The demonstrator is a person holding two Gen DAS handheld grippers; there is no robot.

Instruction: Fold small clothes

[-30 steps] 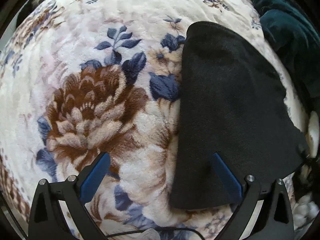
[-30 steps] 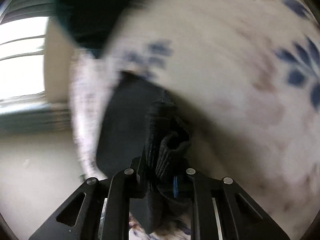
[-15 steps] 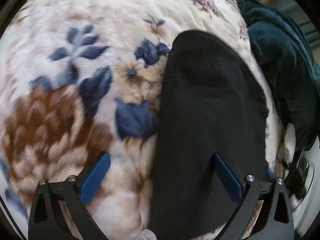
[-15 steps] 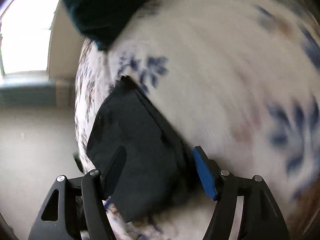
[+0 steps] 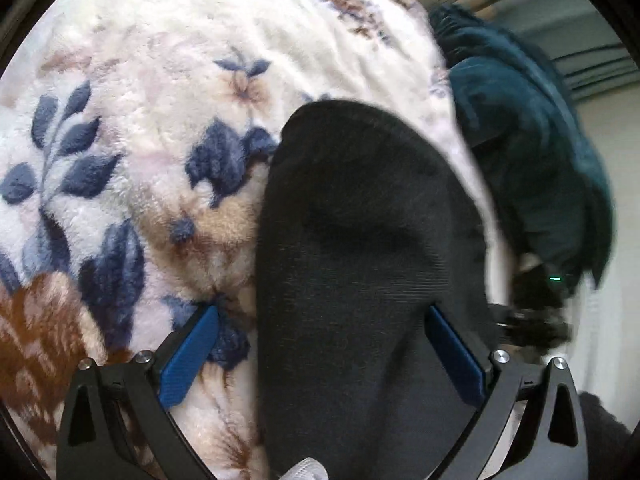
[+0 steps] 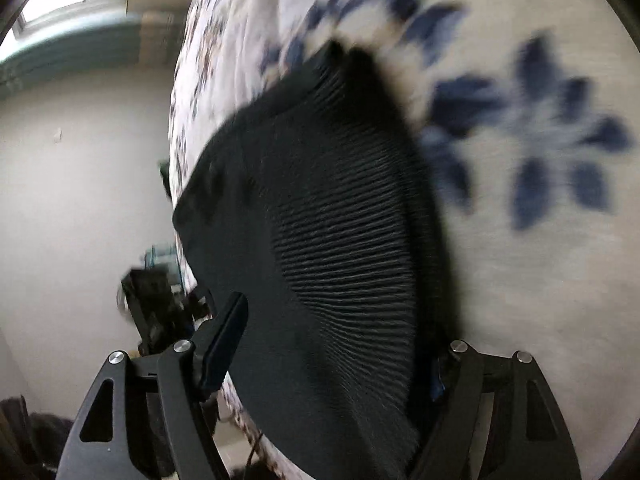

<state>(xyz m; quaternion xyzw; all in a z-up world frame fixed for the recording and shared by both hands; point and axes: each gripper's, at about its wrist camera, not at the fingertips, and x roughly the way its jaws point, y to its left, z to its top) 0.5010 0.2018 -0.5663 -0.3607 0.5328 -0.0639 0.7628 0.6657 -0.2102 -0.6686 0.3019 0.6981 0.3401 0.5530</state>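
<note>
My right claw (image 6: 340, 364) is opening with the black sock (image 6: 320, 240) lying loose between its jaws on the floral blanket (image 6: 540, 280), my left claw (image 5: 320, 352) gapes empty over it, so folding looks unfinished.

The right hand-held gripper (image 6: 336, 356) view is motion-blurred — its right pad sits hidden behind the ribbed black knitted sock (image 6: 320, 220), whose near end the lower edge cuts off.

Floral fleece blanket (image 5: 168, 128) covers the bed

Blue leaves and brown blooms pattern its cream pile; a dark teal garment (image 5: 532, 152) lies heaped at its far edge, near striped curtains (image 5: 592, 60) and a pale wall (image 6: 80, 200).
</note>
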